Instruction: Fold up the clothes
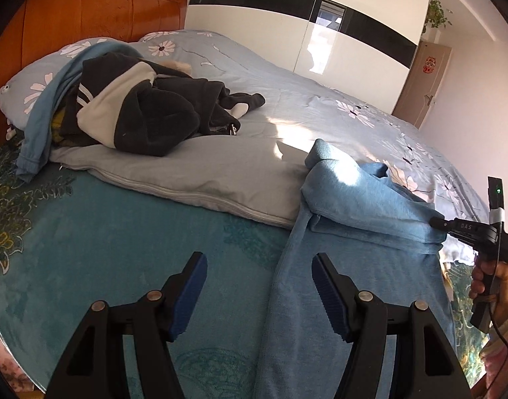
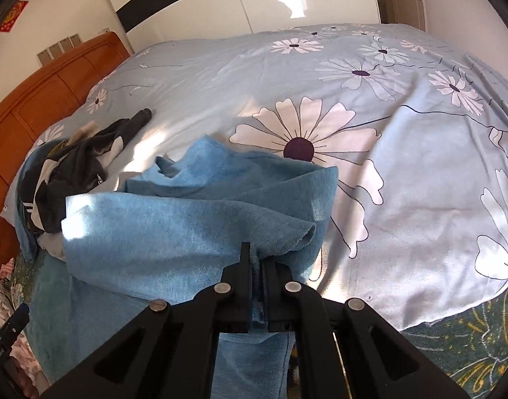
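Observation:
A light blue garment (image 1: 353, 249) lies on the bed, its upper part bunched and folded over. In the right wrist view the blue garment (image 2: 187, 219) fills the centre. My right gripper (image 2: 257, 266) is shut on a fold of it; it also shows at the right edge of the left wrist view (image 1: 435, 222), pinching the cloth. My left gripper (image 1: 259, 266) is open and empty, hovering over the teal blanket just left of the garment's long lower part.
A pile of dark, white and blue clothes (image 1: 137, 113) lies near the pillow (image 1: 31, 83) by the wooden headboard (image 1: 87, 13). A flowered duvet (image 2: 370, 116) covers the far bed. A grey quilt edge (image 1: 204, 179) crosses the teal blanket (image 1: 104, 249).

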Demonstrator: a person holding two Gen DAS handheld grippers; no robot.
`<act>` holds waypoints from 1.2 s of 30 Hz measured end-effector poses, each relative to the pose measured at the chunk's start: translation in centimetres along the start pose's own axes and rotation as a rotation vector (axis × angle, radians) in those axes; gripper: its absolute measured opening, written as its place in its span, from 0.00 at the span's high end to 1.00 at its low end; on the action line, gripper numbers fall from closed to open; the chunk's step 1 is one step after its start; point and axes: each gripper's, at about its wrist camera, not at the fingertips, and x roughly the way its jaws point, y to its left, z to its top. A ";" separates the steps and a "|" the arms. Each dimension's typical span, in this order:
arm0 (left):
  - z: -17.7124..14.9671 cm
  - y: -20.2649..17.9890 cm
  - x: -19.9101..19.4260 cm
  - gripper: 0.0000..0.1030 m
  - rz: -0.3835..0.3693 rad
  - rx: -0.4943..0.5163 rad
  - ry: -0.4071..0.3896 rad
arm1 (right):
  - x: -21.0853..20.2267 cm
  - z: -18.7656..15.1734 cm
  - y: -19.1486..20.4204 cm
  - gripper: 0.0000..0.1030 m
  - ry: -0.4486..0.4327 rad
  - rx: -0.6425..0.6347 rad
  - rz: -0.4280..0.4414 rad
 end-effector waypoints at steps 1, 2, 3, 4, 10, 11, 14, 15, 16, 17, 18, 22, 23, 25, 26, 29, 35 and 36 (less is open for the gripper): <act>0.6 -0.4 0.3 0.33 -0.010 0.011 0.003 | -0.2 -0.1 0.0 0.96 -0.005 0.003 0.006; 1.3 -0.7 0.5 0.33 -0.019 0.023 0.006 | -0.5 -0.2 0.1 0.96 -0.015 0.004 0.008; 2.0 -1.1 0.9 0.33 -0.031 0.034 0.009 | -0.8 -0.2 0.2 0.96 -0.025 0.004 0.010; 3.1 -1.6 1.5 0.33 -0.055 0.042 0.012 | -1.0 -0.1 0.3 0.96 -0.029 0.002 0.016; 9.8 -3.4 7.8 0.33 -0.194 0.009 0.063 | -3.2 -0.1 1.4 0.96 -0.060 -0.045 0.045; 10.7 -3.5 9.1 0.33 -0.212 -0.004 0.079 | -3.4 -0.1 1.4 0.95 -0.062 -0.052 0.048; 11.9 -3.6 11.9 0.33 -0.286 -0.044 0.116 | -3.6 -0.1 1.6 0.95 -0.058 -0.076 0.052; 12.1 -3.7 12.7 0.35 -0.306 -0.049 0.124 | -3.5 -0.1 1.6 0.95 -0.060 -0.083 0.052; 12.3 -3.9 13.3 0.38 -0.324 -0.049 0.128 | -3.5 -0.1 1.5 0.95 -0.059 -0.082 0.055; 12.4 -4.2 13.6 0.66 -0.334 -0.033 0.120 | -3.4 0.0 1.4 0.95 -0.057 -0.080 0.057; 12.6 -4.4 13.8 0.95 -0.340 -0.022 0.117 | -3.3 0.0 1.3 0.95 -0.055 -0.078 0.059; 13.8 -4.9 14.0 0.96 -0.319 0.028 0.067 | -2.8 0.3 1.1 0.95 -0.052 -0.080 0.073; 14.4 -4.6 14.2 0.96 -0.307 0.031 0.054 | -2.8 0.4 1.3 0.95 -0.058 -0.086 0.076; 15.5 -3.7 14.9 0.96 -0.276 0.024 0.051 | -2.8 0.6 1.5 0.95 -0.071 -0.095 0.078; 15.8 -3.4 15.5 0.96 -0.255 0.027 0.055 | -2.7 0.7 1.6 0.95 -0.077 -0.098 0.077; 15.1 -3.2 17.5 0.96 -0.220 0.043 0.093 | -1.7 0.9 1.5 0.95 -0.068 -0.092 0.084; 13.9 -2.8 21.5 0.95 -0.151 0.073 0.166 | 2.1 0.1 0.0 0.95 0.004 -0.046 0.044; 13.7 -2.7 21.5 0.95 -0.150 0.064 0.169 | 2.5 0.0 -0.3 0.95 0.009 -0.030 0.050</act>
